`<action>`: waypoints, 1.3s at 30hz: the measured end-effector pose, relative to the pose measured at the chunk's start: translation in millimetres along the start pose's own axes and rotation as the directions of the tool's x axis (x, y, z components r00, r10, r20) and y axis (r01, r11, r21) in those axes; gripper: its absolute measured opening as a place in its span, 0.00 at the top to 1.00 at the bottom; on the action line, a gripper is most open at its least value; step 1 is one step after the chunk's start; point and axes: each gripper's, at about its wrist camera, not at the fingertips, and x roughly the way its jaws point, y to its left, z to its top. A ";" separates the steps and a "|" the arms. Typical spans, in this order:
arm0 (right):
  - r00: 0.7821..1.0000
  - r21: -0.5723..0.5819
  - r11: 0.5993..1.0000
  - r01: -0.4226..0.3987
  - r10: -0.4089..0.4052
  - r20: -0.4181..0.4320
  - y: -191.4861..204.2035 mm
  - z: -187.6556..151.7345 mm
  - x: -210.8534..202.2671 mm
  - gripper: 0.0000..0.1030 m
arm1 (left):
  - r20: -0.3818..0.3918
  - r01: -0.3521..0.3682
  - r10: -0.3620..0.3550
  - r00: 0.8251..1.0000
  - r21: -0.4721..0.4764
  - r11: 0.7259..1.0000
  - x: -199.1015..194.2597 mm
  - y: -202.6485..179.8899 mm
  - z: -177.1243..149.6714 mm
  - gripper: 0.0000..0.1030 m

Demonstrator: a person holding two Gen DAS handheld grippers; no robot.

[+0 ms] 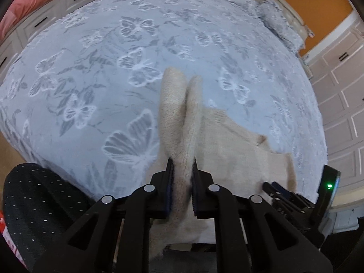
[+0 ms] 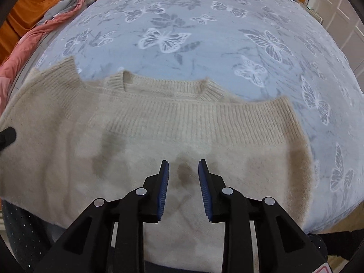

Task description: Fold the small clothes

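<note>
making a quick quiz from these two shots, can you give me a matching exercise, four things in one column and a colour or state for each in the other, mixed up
Things:
1. left tongs
2. right tongs
3. sweater
4. bedspread

States or colours:
A. pale blue with a butterfly print
B. open, poised above the knit with nothing between them
C. cream knit, lying on the bed with its ribbed hem doubled up near the collar
D. shut on a fold of cream fabric

Pairs: 1-D, 2-B, 3-C, 4-A

fuzzy knit sweater (image 2: 159, 136) on matt printed cloth bedspread (image 2: 204, 45).
</note>
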 end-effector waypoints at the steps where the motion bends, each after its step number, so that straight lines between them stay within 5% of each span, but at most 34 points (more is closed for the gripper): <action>1: 1.000 -0.005 1.000 0.000 0.000 0.000 0.7 0.0 0.5 0.73 | 0.003 -0.021 0.021 1.000 -0.008 1.000 0.9 6.1 0.1 0.88; 8: 1.000 -0.139 0.990 0.007 -0.008 -0.010 40.8 12.3 17.9 0.73 | -0.023 -0.080 0.078 0.997 -0.088 0.993 12.3 56.4 2.5 0.88; 16: 0.998 -0.241 0.970 0.021 -0.035 -0.056 76.0 33.9 56.7 0.72 | -0.049 -0.067 0.062 0.997 -0.111 0.992 19.8 68.6 3.6 0.88; 31: 0.999 -0.188 0.981 -0.042 0.035 -0.040 58.9 41.1 31.8 0.71 | -0.015 0.020 -0.019 1.000 0.063 0.998 -9.9 -14.3 -5.2 0.89; 39: 0.998 -0.107 0.994 0.001 0.006 0.060 -1.8 40.1 -13.7 0.64 | -0.055 0.086 -0.074 0.996 0.265 0.960 -3.0 -110.5 -33.4 0.89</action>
